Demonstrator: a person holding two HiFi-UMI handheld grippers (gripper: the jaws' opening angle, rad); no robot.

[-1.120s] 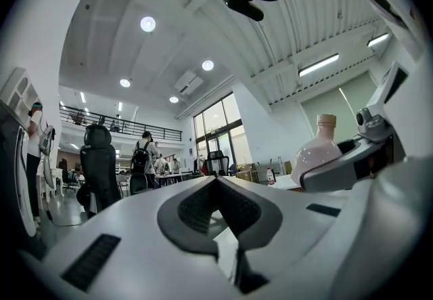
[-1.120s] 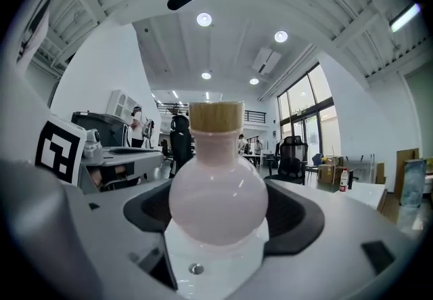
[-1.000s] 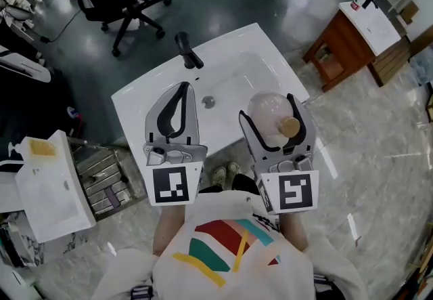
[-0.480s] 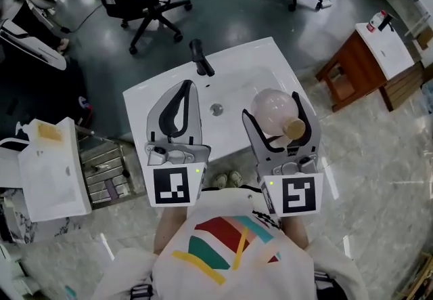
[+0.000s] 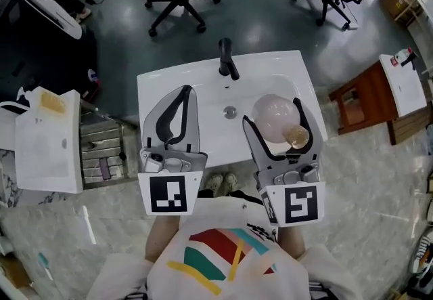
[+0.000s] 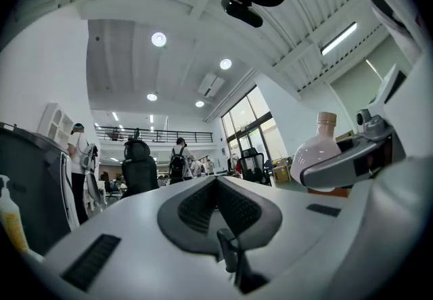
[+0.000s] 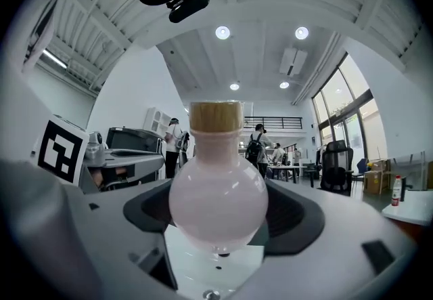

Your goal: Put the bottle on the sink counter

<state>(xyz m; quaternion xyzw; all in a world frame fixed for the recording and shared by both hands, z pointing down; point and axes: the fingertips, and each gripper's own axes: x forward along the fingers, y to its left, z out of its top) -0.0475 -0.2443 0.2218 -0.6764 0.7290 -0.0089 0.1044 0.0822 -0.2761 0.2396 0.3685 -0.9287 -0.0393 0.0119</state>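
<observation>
1 bottle (image 7: 218,197) (part jaw-covered), right gripper (image 5: 271,113)

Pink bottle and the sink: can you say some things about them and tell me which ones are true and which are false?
1. The right gripper holds the pink bottle. True.
2. The left gripper holds a bottle too. False: its jaws are together, with nothing between them.
3. The bottle's stopper is blue. False: it is cork-coloured.
4. The white sink has a black faucet. True.
</observation>
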